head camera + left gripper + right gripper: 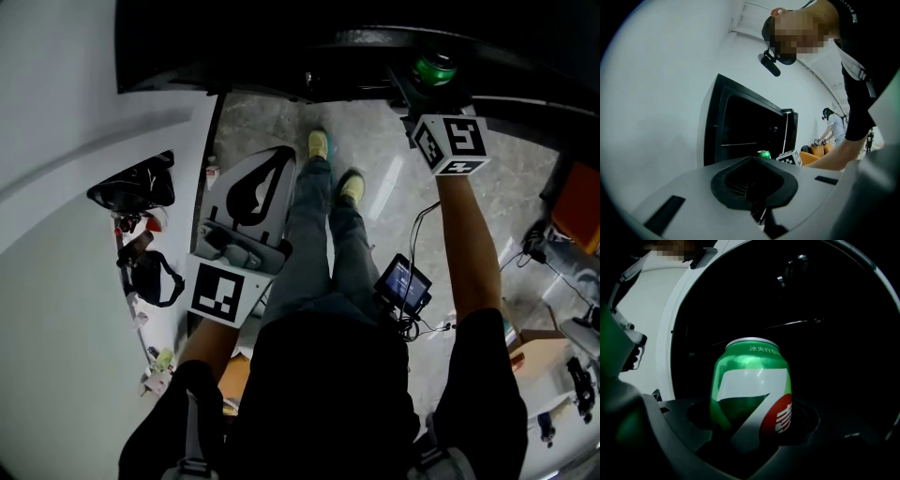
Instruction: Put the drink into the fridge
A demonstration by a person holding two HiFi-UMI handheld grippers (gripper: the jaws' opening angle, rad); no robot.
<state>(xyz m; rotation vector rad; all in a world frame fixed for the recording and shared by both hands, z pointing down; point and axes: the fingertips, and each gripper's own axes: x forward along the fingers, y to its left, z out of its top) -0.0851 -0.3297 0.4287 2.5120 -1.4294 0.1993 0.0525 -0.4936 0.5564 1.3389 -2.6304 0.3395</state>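
The drink is a green can (751,390) with a white and red logo. It stands upright between the jaws of my right gripper (752,430), which is shut on it. Right behind the can gapes the dark inside of the black fridge (825,333), with a wire shelf (792,324) faintly visible. In the head view the right gripper (428,92) is stretched forward, holding the can (434,67) at the fridge's (281,47) opening. My left gripper (261,183) hangs low on the left, shut and empty. From the left gripper (752,180), the fridge (740,131) and can (764,153) show ahead.
A white wall (56,234) runs along the left, with black bags (136,187) and small items at its foot. The person's legs and yellow-green shoes (320,143) stand on the grey floor. An orange seat (577,211) and a cardboard box (539,352) lie right. Another person (833,126) stands far off.
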